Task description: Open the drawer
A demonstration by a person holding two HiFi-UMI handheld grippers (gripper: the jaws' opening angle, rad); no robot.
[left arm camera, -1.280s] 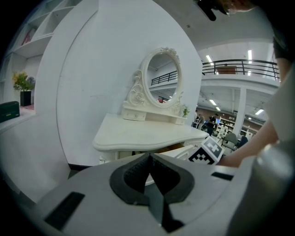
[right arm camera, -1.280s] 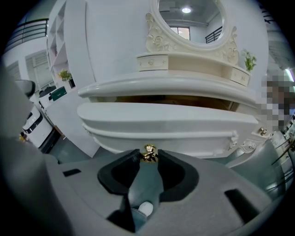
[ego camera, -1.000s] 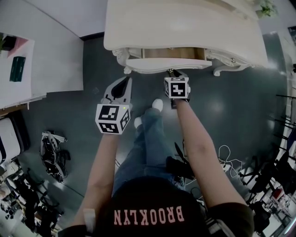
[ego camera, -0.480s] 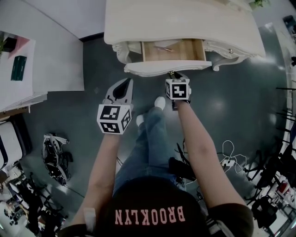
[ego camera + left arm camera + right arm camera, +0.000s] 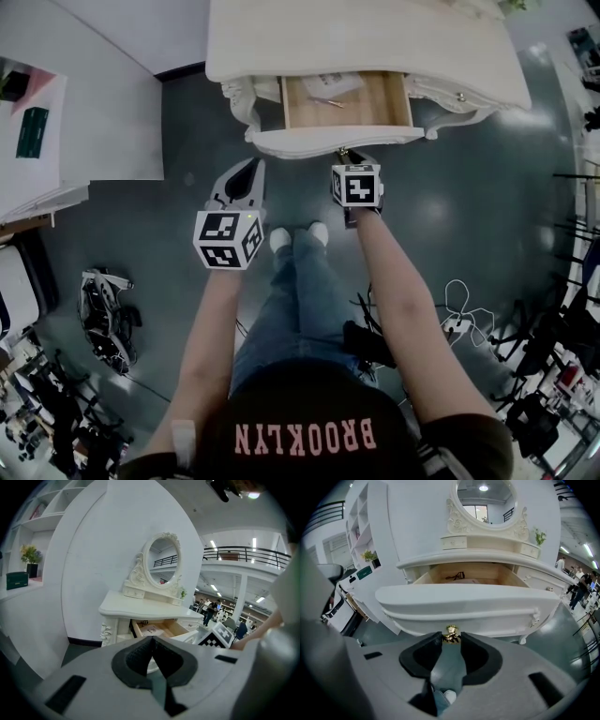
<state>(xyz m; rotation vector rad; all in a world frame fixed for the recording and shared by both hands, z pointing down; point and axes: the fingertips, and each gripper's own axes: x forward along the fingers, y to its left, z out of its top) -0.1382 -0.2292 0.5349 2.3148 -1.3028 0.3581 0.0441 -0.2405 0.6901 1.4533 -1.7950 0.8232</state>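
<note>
While clamping the knob (image 5: 451,632) with right gripper (image 5: 451,638), pulls drawer (image 5: 468,603) farther out, nearly done; left gripper (image 5: 151,641) closed, empty.

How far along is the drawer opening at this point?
Done: the drawer stands well out of the dressing table, its wooden inside showing. In hand: the right gripper is shut on the gold knob; the left gripper hangs shut and empty. Left: perhaps a little more pull, then release.
</note>
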